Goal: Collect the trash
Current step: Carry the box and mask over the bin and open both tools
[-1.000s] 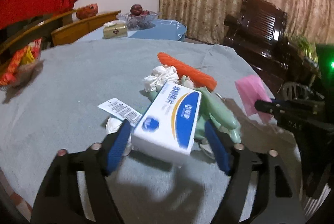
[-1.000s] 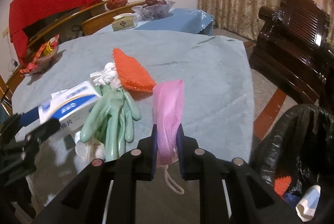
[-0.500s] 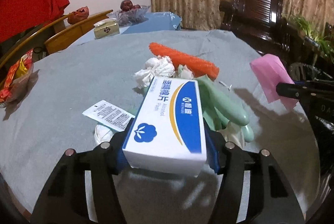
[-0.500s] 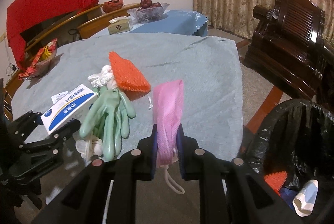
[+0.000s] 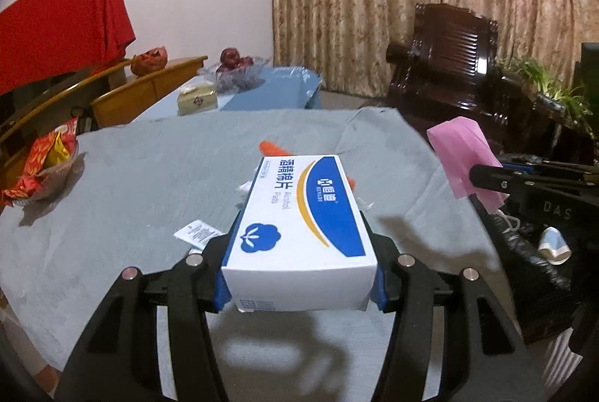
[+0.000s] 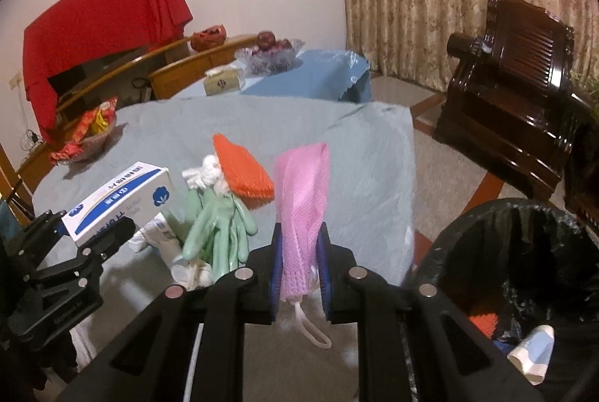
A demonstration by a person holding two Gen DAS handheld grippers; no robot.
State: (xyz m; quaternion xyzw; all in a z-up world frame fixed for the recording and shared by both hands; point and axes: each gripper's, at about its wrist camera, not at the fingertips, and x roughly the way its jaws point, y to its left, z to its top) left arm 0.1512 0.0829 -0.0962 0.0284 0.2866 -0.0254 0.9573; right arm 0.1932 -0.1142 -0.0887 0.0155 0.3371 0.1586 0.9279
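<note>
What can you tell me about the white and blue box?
The box is a small, long cardboard carton, white with a blue curved panel, a yellow stripe, a blue flower-like logo and printed text. It looks closed and undented. The left tool grips it by its long sides, its jaws closing a little more on it. It is held above the grey table, its far end tilted slightly up. Only the pads touch it.
</note>
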